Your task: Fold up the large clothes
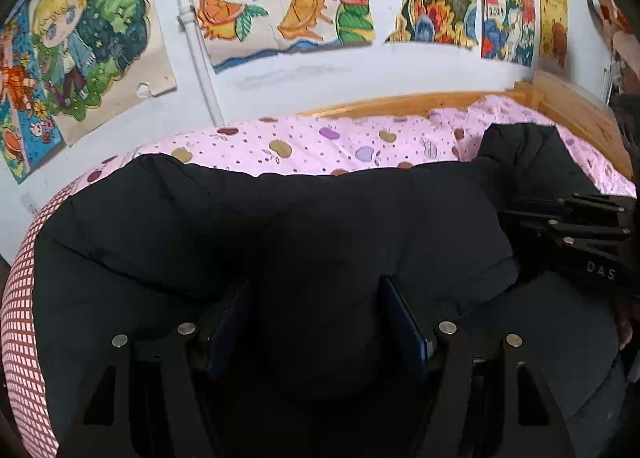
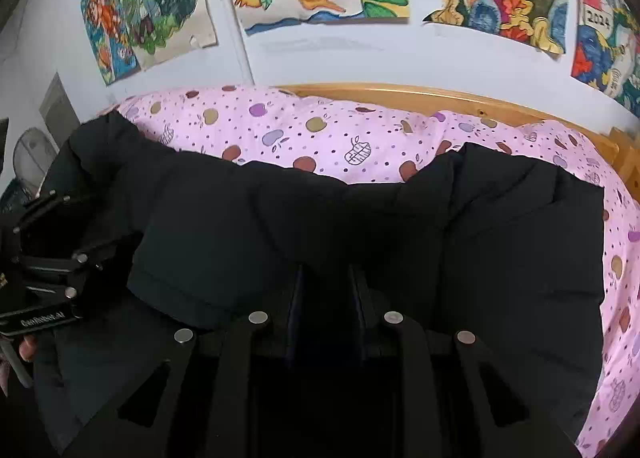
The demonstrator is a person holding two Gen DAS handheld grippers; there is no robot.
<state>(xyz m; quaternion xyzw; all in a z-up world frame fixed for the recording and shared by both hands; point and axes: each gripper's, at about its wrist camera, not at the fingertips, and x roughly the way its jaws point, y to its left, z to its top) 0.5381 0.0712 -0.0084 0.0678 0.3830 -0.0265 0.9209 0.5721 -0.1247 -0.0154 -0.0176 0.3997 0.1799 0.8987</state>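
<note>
Left gripper [image 1: 316, 322]: jaws standing apart over the black padded coat [image 1: 260, 225], nothing seeming pinched between them.
Black padded coat: lying on the pink apple-print bedsheet [image 1: 320, 137], in front of the wooden bed frame [image 1: 400, 101]; a thick flap is sitting doubled over the body, so one fold seems made.
Right gripper [image 2: 326, 310]: jaws narrowly apart; whether coat cloth is pinched, I cannot tell.
Sleeve end [image 2: 540, 217]: lying toward the frame, probably awaiting folding.
</note>
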